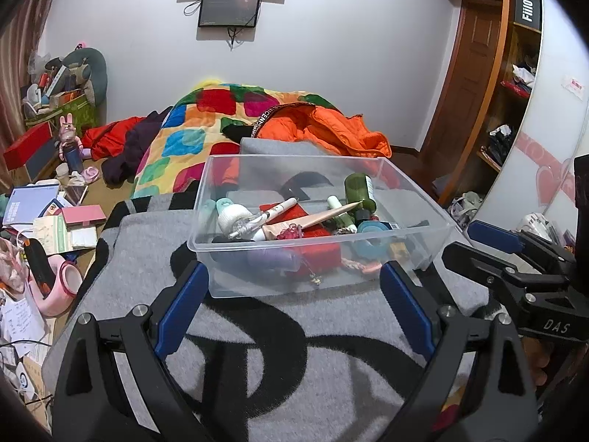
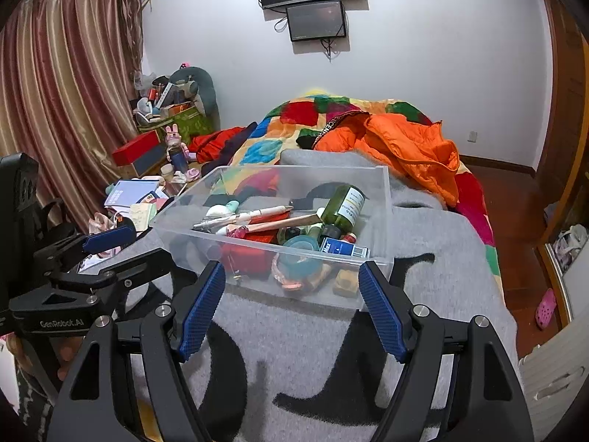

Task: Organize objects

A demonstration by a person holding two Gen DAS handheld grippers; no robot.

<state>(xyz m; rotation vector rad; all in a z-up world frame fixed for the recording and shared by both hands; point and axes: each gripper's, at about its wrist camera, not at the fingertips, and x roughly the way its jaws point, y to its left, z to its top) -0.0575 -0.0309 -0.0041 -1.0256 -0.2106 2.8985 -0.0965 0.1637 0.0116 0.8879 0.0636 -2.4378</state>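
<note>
Both tongs — left tongs (image 1: 294,294), right tongs (image 2: 292,294) — hovering agape, empty, near clear bin (image 1: 257,248) on bed blanket (image 1: 294,331) — prob. lining up w/ bin.

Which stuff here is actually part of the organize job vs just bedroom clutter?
In the job:
clear bin
green bottle
pen
blue box
left gripper, open
right gripper, open

Just lying about:
orange jacket
patchwork quilt
books
pink slipper
</note>
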